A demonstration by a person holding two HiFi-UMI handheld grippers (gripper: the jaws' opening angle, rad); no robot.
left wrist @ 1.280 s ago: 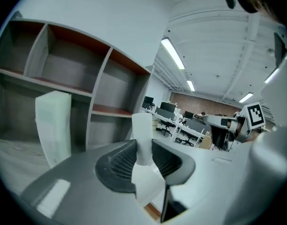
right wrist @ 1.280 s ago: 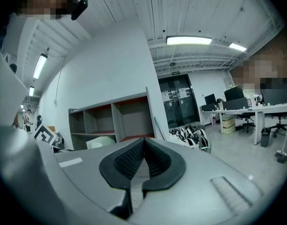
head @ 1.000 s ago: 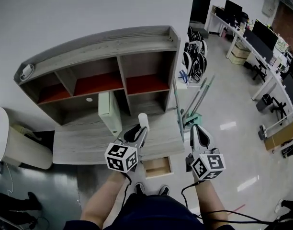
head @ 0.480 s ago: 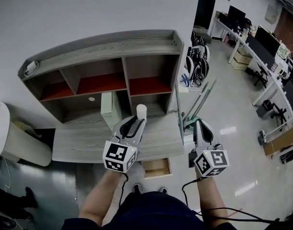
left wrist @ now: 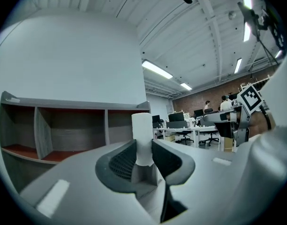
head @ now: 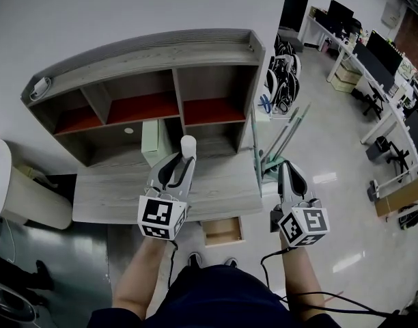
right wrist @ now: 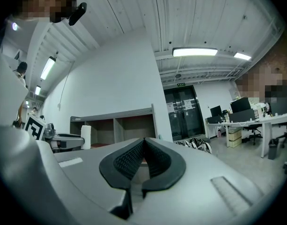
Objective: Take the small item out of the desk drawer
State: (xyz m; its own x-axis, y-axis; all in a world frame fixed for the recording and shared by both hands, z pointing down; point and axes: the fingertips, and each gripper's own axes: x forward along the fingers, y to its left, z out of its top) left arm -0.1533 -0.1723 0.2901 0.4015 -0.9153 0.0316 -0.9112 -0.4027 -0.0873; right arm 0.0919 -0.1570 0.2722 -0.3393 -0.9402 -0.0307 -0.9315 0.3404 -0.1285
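We pinch a white cylinder (head: 188,146) in our left gripper (head: 182,162) over the desk (head: 106,197), our right gripper (head: 289,168) pressed together on nothing, the drawer (head: 223,232) open.

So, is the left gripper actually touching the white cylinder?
Touching. The left gripper view shows the left gripper with its jaws pressed against both sides of the white cylinder at its lower end, with no gap.

no readable text, signs too small
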